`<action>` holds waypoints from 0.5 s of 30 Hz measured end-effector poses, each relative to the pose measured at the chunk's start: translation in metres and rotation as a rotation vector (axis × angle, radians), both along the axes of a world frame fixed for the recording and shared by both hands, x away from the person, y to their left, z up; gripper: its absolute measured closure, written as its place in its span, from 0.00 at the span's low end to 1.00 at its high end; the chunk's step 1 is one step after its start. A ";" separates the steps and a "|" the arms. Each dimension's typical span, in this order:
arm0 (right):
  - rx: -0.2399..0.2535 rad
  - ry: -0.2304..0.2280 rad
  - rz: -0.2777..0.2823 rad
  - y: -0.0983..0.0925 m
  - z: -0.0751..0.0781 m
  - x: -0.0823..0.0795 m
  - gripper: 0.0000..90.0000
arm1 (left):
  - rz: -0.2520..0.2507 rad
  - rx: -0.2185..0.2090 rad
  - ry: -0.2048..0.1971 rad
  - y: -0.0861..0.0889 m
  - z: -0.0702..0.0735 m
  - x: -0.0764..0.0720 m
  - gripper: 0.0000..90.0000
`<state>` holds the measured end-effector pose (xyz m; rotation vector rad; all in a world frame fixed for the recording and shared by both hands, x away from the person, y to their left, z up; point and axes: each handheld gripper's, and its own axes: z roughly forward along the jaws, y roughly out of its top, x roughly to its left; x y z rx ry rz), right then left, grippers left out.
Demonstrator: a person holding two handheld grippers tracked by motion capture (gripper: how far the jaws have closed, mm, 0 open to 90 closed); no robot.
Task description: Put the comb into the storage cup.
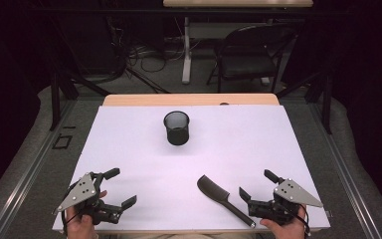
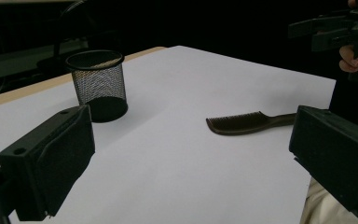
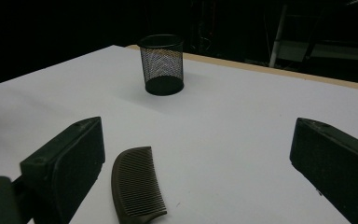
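Dark room w/ a white tabletop [image 1: 144, 149]: comb [image 1: 224, 199] lies flat near the front edge, just left of right gripper [image 1: 258, 189], both grippers' fingers wide apart & empty, so a thin flat comb may slip or skid when pinched, or miss the cup [image 1: 176, 128].

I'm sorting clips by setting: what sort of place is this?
Probably a lab or workshop set up for recording, not a home. A white-topped table holds a black mesh pen cup and a dark comb, ringed by dark curtains; behind it are cables on the floor and a folding chair.
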<state>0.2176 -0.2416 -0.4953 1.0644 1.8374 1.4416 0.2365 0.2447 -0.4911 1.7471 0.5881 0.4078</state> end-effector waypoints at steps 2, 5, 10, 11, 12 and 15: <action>-0.005 0.006 0.000 0.000 0.000 0.000 0.03 | 0.005 0.008 0.000 -0.001 0.000 0.000 0.00; -0.019 0.020 0.000 0.000 -0.002 0.001 0.03 | 0.001 0.026 0.008 -0.003 -0.001 0.001 0.00; -0.042 0.033 0.002 0.002 -0.004 0.003 0.03 | 0.003 0.033 0.012 -0.004 -0.003 0.002 0.00; -0.042 0.033 0.002 0.002 -0.004 0.003 0.03 | 0.005 0.035 0.015 -0.005 -0.003 0.003 0.00; -0.047 0.050 0.009 0.003 -0.004 0.004 0.03 | 0.008 0.038 0.018 -0.005 -0.004 0.003 0.00; -0.055 0.069 0.009 0.005 -0.005 0.005 0.03 | -0.002 0.031 0.027 -0.007 -0.006 0.004 0.00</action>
